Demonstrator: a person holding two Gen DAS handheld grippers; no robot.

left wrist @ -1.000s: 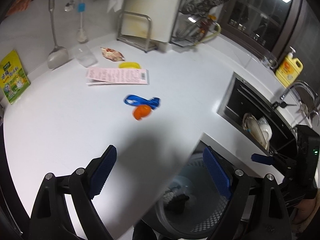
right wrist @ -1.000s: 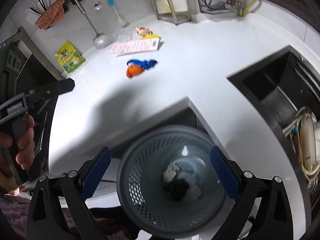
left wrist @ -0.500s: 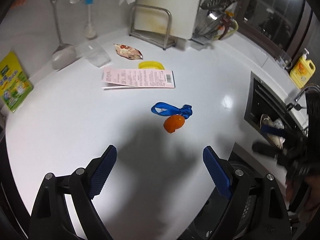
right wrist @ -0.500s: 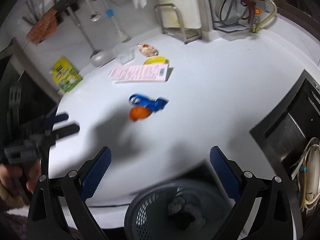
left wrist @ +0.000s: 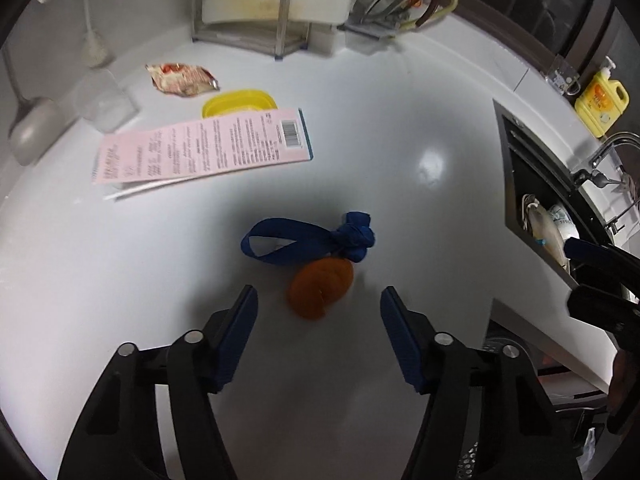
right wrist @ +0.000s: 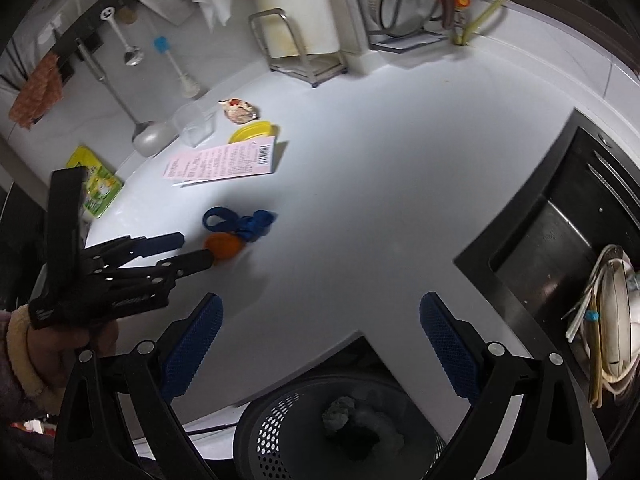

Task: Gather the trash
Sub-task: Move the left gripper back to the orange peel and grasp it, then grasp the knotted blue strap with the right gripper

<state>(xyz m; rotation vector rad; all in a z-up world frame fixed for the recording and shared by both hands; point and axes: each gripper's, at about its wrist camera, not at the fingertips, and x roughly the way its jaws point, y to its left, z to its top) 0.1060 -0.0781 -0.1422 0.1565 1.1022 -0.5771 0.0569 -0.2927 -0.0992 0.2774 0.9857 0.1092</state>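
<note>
Left gripper [left wrist: 318, 314] low over the white counter [left wrist: 400, 208], jaws just closing in, still parted; orange peel [left wrist: 320, 289] sits between the pads, untouched as far as shows. Blue knotted strip [left wrist: 312, 240] lies just beyond, touching the peel. Pink flattened box [left wrist: 200, 150] farther back. Right gripper [right wrist: 320, 344] spread wide, empty, above the perforated bin [right wrist: 280, 428] below the counter edge.

A home kitchen: white countertop [right wrist: 380, 200], black sink [right wrist: 560, 240] holding dishes [right wrist: 612, 320], ladle [right wrist: 148, 136] hanging on wall, yellow detergent bottle [left wrist: 602, 98], metal rack [right wrist: 304, 52].
</note>
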